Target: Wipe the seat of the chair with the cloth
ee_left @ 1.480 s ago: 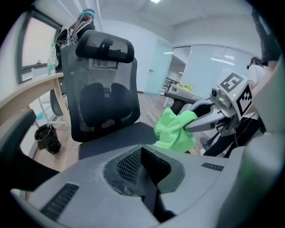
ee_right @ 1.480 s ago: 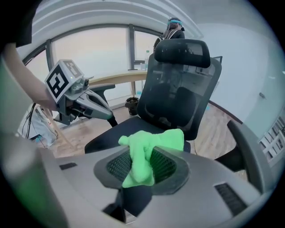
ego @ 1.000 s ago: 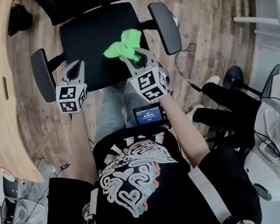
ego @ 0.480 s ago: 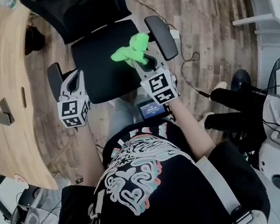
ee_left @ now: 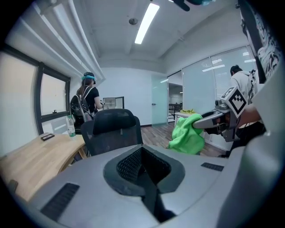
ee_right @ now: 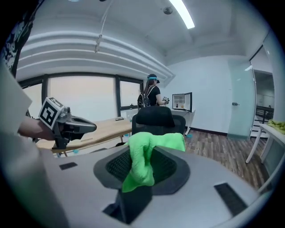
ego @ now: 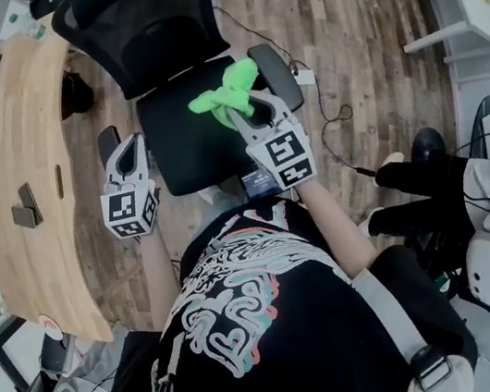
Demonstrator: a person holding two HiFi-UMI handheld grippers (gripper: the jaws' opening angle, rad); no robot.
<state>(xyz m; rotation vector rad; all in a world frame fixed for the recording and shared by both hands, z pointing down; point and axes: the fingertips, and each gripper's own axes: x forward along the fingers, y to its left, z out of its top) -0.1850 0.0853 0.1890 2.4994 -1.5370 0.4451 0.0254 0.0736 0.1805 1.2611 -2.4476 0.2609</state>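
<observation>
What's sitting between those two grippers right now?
In the head view, only the front of the black chair seat lies between the left gripper and the right gripper, which holds the green cloth.

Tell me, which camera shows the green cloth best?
The right gripper view: the green cloth fills the centre, pinched between the jaws of the right gripper. The head view shows it small from above, over the chair seat; the left gripper view shows it farther off, from the side.
</observation>
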